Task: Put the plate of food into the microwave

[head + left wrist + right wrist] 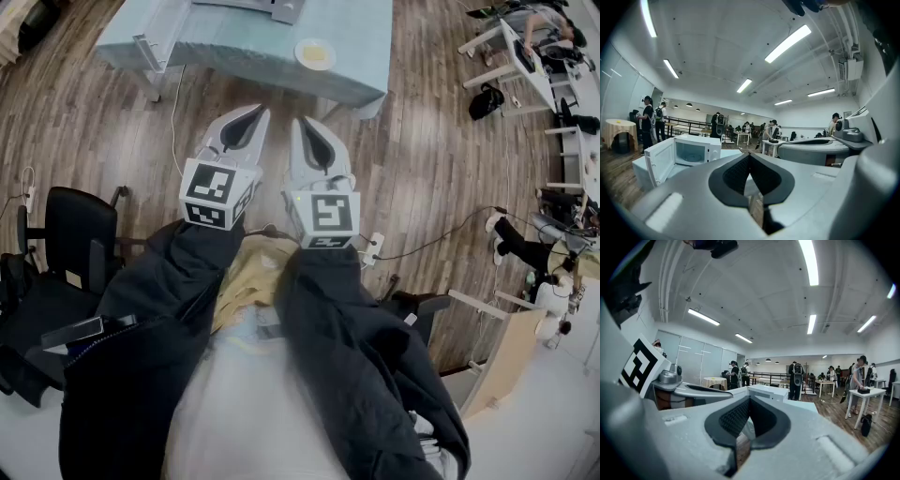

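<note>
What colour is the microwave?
White. The microwave shows best in the left gripper view.

Open lab hall, worktables (860, 393), strip lights (809, 261)

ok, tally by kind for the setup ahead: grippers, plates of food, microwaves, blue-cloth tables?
Grippers: 2 (left gripper, right gripper, both shut, empty)
Plate of food: 1
Microwave: 1, door open
Blue-cloth table: 1
Total: 5
</note>
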A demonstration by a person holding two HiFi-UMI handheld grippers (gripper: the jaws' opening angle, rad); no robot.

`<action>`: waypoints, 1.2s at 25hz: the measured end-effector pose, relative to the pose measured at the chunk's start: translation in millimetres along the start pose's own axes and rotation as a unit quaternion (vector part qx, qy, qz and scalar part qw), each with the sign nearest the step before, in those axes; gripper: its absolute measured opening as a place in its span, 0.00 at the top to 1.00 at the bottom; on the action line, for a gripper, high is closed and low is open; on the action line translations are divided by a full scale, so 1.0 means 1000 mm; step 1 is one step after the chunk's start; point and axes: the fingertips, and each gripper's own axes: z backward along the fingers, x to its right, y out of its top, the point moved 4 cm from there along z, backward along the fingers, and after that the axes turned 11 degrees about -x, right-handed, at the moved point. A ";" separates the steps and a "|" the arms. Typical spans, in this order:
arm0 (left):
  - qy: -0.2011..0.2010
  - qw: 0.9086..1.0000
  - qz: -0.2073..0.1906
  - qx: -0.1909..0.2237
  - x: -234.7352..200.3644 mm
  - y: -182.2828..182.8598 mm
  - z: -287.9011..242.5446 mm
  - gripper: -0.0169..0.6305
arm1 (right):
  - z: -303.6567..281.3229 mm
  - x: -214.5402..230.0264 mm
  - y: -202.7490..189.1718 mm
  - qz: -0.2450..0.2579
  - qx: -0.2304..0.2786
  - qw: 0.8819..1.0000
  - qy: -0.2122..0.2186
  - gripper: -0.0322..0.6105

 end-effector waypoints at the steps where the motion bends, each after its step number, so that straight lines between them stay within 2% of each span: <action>1: -0.001 1.000 0.000 0.000 0.000 -0.001 -0.001 0.97 | 0.000 0.000 0.000 0.000 0.000 1.000 0.000 0.95; 16: -0.020 0.999 0.009 -0.028 -0.006 -0.026 0.007 0.97 | 0.001 -0.014 -0.021 -0.022 -0.017 1.000 -0.012 0.95; 27: -0.014 0.997 0.039 -0.061 -0.036 -0.060 0.028 0.97 | -0.012 -0.057 -0.041 -0.033 -0.051 0.998 0.016 0.95; 30: -0.018 0.996 0.044 -0.069 -0.036 -0.067 0.025 0.97 | -0.013 -0.057 -0.049 -0.034 -0.063 0.997 0.016 0.95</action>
